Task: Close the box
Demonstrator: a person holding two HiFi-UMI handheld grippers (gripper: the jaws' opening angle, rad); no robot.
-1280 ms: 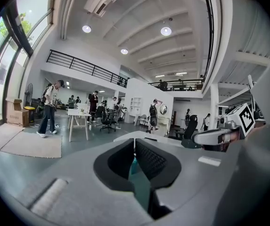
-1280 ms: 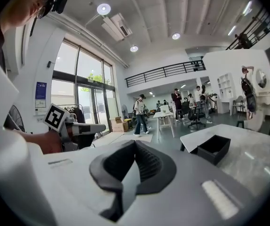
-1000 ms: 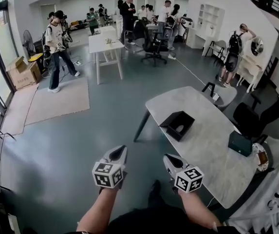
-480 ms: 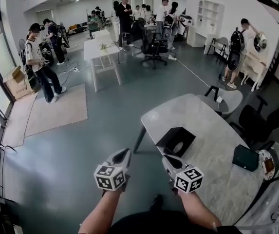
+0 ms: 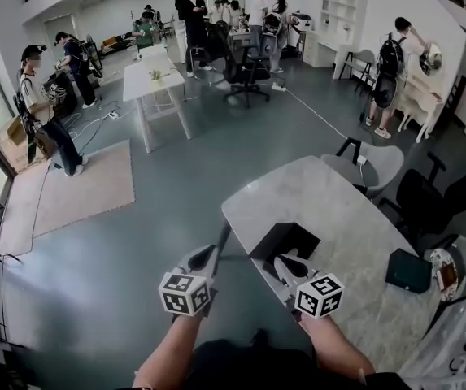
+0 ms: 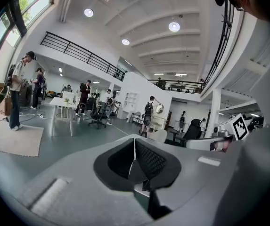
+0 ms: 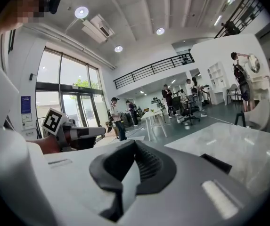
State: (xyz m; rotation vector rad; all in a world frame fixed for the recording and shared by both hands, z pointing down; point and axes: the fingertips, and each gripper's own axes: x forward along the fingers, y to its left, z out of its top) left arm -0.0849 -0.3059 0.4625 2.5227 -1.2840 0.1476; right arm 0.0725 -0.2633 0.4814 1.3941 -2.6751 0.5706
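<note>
View from above: two hand-held grippers sit side by side at the bottom centre of the frame. The left gripper [image 5: 206, 255] and the right gripper [image 5: 280, 261] both have their jaws closed, with nothing between them. An open black box [image 5: 288, 239] stands on the near end of a pale table [image 5: 322, 197], just above the right gripper's tip, slightly right of centre.
</note>
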